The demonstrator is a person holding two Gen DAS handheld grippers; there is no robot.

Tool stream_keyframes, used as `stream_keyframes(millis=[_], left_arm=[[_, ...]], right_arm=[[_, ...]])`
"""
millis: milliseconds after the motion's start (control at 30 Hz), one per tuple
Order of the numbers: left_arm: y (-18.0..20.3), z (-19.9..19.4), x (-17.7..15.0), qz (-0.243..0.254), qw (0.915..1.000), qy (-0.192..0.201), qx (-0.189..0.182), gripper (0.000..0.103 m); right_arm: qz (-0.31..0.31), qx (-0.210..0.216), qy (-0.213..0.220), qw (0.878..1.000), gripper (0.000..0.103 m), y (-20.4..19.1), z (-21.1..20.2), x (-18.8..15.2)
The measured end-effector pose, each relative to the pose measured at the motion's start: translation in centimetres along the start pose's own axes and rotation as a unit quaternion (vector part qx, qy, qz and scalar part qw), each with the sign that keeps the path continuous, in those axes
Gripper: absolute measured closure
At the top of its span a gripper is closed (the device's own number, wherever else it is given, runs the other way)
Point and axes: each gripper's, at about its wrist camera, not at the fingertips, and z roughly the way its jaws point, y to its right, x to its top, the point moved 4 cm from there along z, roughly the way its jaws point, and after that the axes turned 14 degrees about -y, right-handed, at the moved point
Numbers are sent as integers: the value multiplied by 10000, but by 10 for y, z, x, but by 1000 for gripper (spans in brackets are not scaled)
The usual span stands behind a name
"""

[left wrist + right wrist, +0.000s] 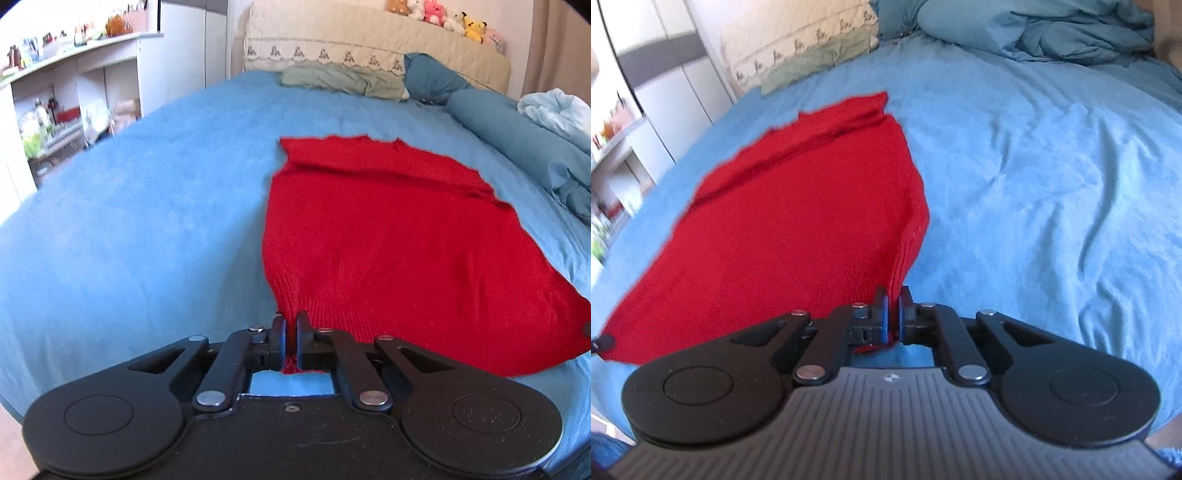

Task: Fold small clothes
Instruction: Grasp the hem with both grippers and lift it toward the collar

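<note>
The red knitted sweater lies flat on the blue bed sheet. The left gripper is clamped on its near ribbed hem corner; the right gripper pinches the opposite corner, apparently lifting it slightly. A crumpled teal duvet lies beyond.

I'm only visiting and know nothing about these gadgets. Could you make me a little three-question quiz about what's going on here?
1. True or false: the left gripper has its jaws shut on the red knit garment.
2. What does the right gripper hold: A) a pillow, B) the garment's near corner, C) nothing?
3. What does the garment lie on?

Key: 1 true; 2 B; 3 the blue bedspread.
</note>
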Motion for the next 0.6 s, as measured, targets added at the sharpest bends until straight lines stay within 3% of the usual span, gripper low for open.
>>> stream_keyframes(millis=[167, 267, 433, 600], left_arm=[[5, -31, 39, -204, 9990, 356, -202, 98], [11, -45, 82, -214, 9974, 638, -276, 99], [22, -34, 193, -378, 9942, 957, -305, 99], [38, 35, 310, -556, 9942, 915, 95, 99]], right_arm=[[260, 580, 313, 9975, 83, -3, -35, 32], [360, 948, 548, 9933, 83, -11, -54, 68], [357, 1392, 899, 9855, 83, -37, -57, 169], [291, 1108, 994, 9884, 83, -62, -4, 292]])
